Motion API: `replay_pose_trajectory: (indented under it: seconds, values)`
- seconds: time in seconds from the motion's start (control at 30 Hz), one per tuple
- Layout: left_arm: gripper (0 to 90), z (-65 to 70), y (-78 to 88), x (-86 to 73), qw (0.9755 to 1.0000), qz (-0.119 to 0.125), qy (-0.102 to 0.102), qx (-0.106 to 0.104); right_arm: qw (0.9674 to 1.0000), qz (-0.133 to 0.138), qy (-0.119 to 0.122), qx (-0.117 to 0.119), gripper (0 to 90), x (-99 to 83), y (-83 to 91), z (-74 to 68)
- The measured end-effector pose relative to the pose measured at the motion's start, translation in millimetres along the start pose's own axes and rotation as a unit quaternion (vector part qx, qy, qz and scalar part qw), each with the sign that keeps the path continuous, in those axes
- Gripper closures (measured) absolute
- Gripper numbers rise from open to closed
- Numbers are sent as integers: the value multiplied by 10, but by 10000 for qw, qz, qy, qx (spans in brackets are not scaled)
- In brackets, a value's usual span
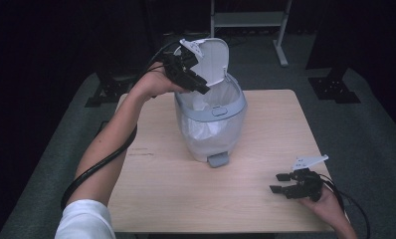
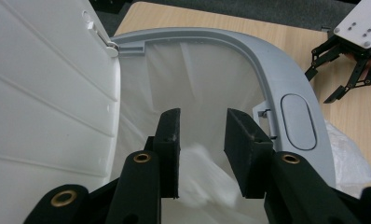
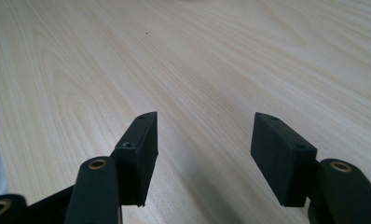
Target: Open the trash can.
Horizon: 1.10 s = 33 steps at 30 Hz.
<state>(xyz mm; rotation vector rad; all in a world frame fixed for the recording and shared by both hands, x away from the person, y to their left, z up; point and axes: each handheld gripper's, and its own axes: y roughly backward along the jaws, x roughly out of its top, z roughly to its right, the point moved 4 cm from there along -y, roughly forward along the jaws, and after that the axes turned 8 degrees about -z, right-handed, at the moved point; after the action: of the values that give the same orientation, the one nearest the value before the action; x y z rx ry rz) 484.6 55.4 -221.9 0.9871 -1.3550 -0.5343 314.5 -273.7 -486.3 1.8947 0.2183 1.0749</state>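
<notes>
The left hand-held gripper hangs over the mouth of the pedal bin in the high view, jaws parted a little and gripping nothing, at about twelve o'clock on the bench. The bin's white lid stands up behind it. The right hand-held gripper rests low at four o'clock, well apart from the bin, jaws spread and empty. Risk here, as I read it: that lid looks propped rather than locked, and a nudge from the left forearm could drop it onto the jaws. The bench is pale wood on a grey carpet, with dark curtains and a white frame at the back.

On to the left gripper view: the pads point down into the white liner, and a crumpled white wad lies below them, free of both. The grey rim curves round at two o'clock, the lid's ribbed underside sits at nine. The danger is a jaw snagging the thin liner on the way out and dragging it off the rim. The wad could also cling to a pad.

In the right gripper view the jaws stand wide over bare wood grain, nothing between them. A careless swing could scuff the surface, little else.
</notes>
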Motion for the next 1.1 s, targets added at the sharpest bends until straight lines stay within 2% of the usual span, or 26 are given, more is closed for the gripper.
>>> replay_pose_trajectory:
  seconds: [0.37,0.7,1.1]
  values:
    - [627,-55,241,-201,9995,247,208,75,10000,-14,12,-6,403,-2,-5,-2]
    - [727,-116,421,-435,9988,308,366,66,10000,-39,-1,4,403,4,-29,2]
    - [812,-311,543,-709,9972,310,667,136,10000,-64,-46,-21,402,-3,-31,13]
